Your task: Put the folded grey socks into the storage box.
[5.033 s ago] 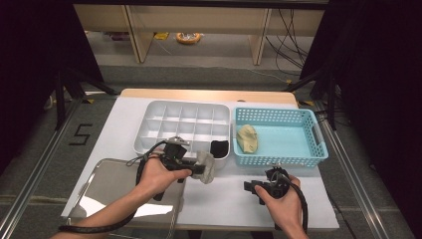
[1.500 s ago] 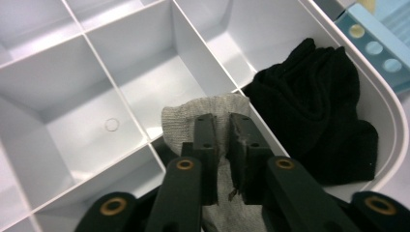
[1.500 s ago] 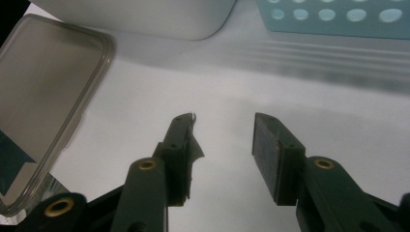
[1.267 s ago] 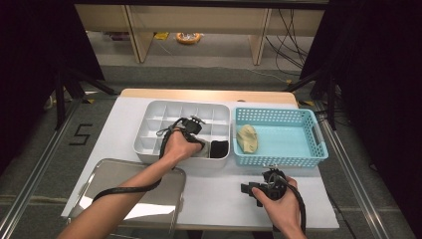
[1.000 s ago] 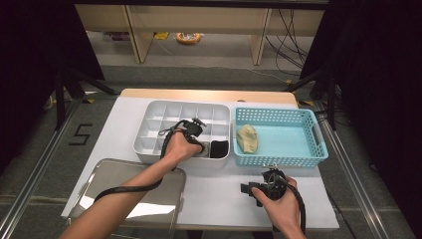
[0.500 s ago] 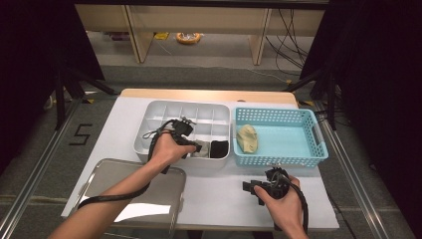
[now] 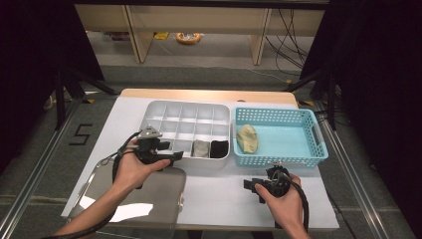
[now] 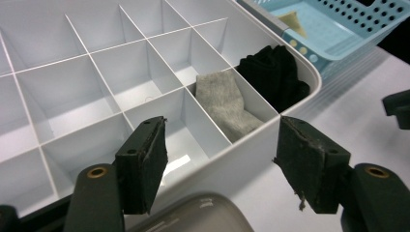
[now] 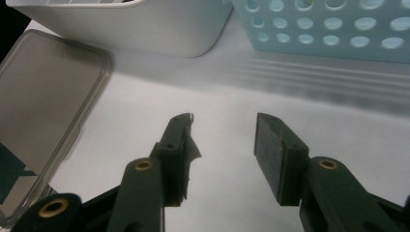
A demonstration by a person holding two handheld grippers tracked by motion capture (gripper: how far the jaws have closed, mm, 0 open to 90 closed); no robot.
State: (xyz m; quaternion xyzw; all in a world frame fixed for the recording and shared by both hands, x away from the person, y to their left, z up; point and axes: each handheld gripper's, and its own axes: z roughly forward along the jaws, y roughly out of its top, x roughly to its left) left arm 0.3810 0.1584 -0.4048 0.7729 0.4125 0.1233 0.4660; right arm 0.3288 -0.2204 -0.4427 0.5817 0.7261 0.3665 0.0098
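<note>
A white divided tray (image 7: 171,119) holds a grey sock (image 7: 201,148) and a black sock (image 7: 218,148) in its two front right compartments. My left gripper (image 7: 175,158) hovers at the tray's front edge, left of the socks. Its jaws have just been opening and stand wide with nothing between them. From the left gripper view, the grey sock (image 8: 222,104) and black sock (image 8: 273,77) lie beyond my left gripper (image 8: 222,164). A beige sock (image 7: 247,138) lies in the blue basket (image 7: 278,115). My right gripper (image 7: 253,185) rests open near the table's front, its jaws (image 9: 225,159) empty over bare white table.
A clear plastic lid (image 7: 134,199) lies on the table at front left, under my left forearm; its corner (image 9: 43,111) is left of the right gripper. The tray's other compartments (image 8: 72,101) are bare. The basket's perforated wall (image 9: 329,29) stands ahead of the right gripper.
The left hand has drawn back left and toward me from the tray's front right compartments, and its jaws have gone from shut to wide open. The right hand has stayed put.
</note>
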